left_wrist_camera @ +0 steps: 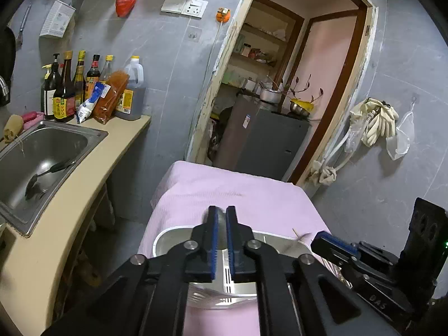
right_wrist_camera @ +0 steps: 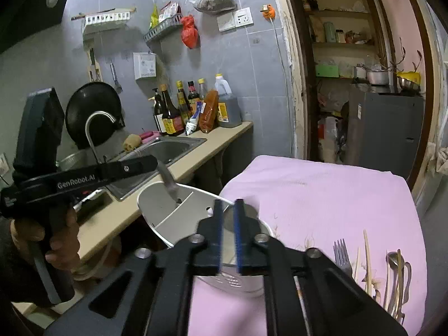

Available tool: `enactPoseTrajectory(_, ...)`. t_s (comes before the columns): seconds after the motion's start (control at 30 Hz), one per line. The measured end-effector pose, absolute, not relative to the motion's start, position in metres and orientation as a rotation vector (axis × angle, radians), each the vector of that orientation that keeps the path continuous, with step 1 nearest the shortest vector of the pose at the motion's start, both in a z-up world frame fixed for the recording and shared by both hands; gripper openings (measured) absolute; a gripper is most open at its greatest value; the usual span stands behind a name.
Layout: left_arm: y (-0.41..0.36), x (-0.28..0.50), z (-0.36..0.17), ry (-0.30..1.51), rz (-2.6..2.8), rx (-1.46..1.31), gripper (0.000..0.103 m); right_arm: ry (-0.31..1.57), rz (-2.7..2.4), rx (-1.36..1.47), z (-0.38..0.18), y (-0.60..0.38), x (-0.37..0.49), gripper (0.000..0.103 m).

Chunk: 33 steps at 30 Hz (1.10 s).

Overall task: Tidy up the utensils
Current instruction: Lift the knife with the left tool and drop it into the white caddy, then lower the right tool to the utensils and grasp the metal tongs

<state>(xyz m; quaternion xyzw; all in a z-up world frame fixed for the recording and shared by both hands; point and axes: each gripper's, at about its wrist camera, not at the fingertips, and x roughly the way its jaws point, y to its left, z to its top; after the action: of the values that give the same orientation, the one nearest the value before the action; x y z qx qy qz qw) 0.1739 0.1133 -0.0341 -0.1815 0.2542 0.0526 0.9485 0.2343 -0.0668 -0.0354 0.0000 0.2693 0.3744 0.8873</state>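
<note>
1. Left wrist view: your left gripper (left_wrist_camera: 222, 225) has its blue pads nearly closed on a grey metal utensil handle (left_wrist_camera: 221, 221), which shows in the narrow gap between them; it hangs over the white utensil holder (left_wrist_camera: 168, 236) on the pink cloth (left_wrist_camera: 238, 190); which kind of utensil it is you cannot tell from here.
2. Same view, the risk: if you let go while the handle is off-centre, it could strike the holder's rim and fall onto the cloth, or tip the holder, which sits close to the cloth's near-left edge; the right gripper (left_wrist_camera: 333, 245) is close at the right, so the two tools could knock together.
3. Right wrist view: your right gripper (right_wrist_camera: 227, 224) has its pads close together with only a slim gap, and I judge it holds nothing, though blur makes that uncertain; the left gripper (right_wrist_camera: 156, 162) is holding a grey utensil (right_wrist_camera: 170, 184) whose lower end dips into a compartment of the divided holder (right_wrist_camera: 168, 210); the holder looks tilted here, so it may topple.
4. Same view, what is left: a fork (right_wrist_camera: 342, 253), pale chopsticks (right_wrist_camera: 367, 257) and a spoon (right_wrist_camera: 393, 260) lie on the cloth at the right, near its edge; a careless sweep could push them off.
5. Surface and room: the cloth covers a small table beside a beige counter (right_wrist_camera: 196, 162) with a steel sink (right_wrist_camera: 170, 148), sauce bottles (right_wrist_camera: 182, 109) against grey wall tiles, and an open doorway beyond.
</note>
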Motion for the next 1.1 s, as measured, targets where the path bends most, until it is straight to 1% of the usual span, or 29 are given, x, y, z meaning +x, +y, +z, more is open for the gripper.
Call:
enactPoseTrajectory(0.03,0.113,0.173,-0.032,0.52,0.112,-0.377,0.013,0.557,0.776,0.014,-0.034,-0.07,0.234,0.028)
enactPoseTrajectory(0.1,0.11,0.17,-0.027,0.514,0.119,-0.395,0.026,0.547,0.759,0.053,-0.028,-0.082,0.233,0.029)
enactPoseTrajectory(0.13,0.108,0.169,-0.024,0.509,0.126,-0.393,0.031,0.54,0.744,0.067,-0.025,-0.088,0.233,0.03)
enactPoseTrajectory(0.17,0.104,0.168,-0.019,0.497,0.133,-0.38,0.042,0.529,0.724,0.082,-0.021,-0.096,0.232,0.035)
enactPoseTrajectory(0.2,0.098,0.167,-0.015,0.482,0.139,-0.361,0.06,0.518,0.707,0.096,-0.017,-0.103,0.232,0.039)
enactPoseTrajectory(0.23,0.093,0.167,-0.011,0.465,0.148,-0.346,0.068,0.505,0.688,0.111,-0.013,-0.112,0.231,0.051)
enactPoseTrajectory(0.27,0.085,0.165,-0.005,0.435,0.157,-0.327,0.077,0.488,0.664,0.122,-0.008,-0.123,0.229,0.067)
enactPoseTrajectory(0.3,0.077,0.165,0.0,0.417,0.155,-0.311,0.08,0.473,0.643,0.126,-0.004,-0.132,0.229,0.075)
enactPoseTrajectory(0.33,0.069,0.167,0.004,0.41,0.151,-0.294,0.083,0.447,0.611,0.13,0.001,-0.144,0.226,0.09)
enactPoseTrajectory(0.37,0.063,0.169,0.006,0.405,0.151,-0.28,0.087,0.43,0.591,0.132,0.005,-0.152,0.226,0.094)
enactPoseTrajectory(0.43,0.045,0.172,0.012,0.379,0.158,-0.241,0.091,0.4,0.546,0.133,0.014,-0.171,0.224,0.095)
enactPoseTrajectory(0.5,0.028,0.175,0.016,0.356,0.169,-0.218,0.098,0.372,0.486,0.118,0.022,-0.192,0.222,0.101)
enactPoseTrajectory(0.6,0.003,0.178,0.021,0.312,0.186,-0.195,0.1,0.328,0.416,0.087,0.034,-0.214,0.219,0.102)
enactPoseTrajectory(0.83,-0.055,0.193,0.023,0.266,0.146,-0.118,0.101,0.258,0.293,-0.017,0.045,-0.264,0.211,0.102)
enactPoseTrajectory(1.1,-0.112,0.219,0.002,0.308,0.095,-0.046,0.101,0.271,0.24,-0.026,0.032,-0.311,0.229,0.102)
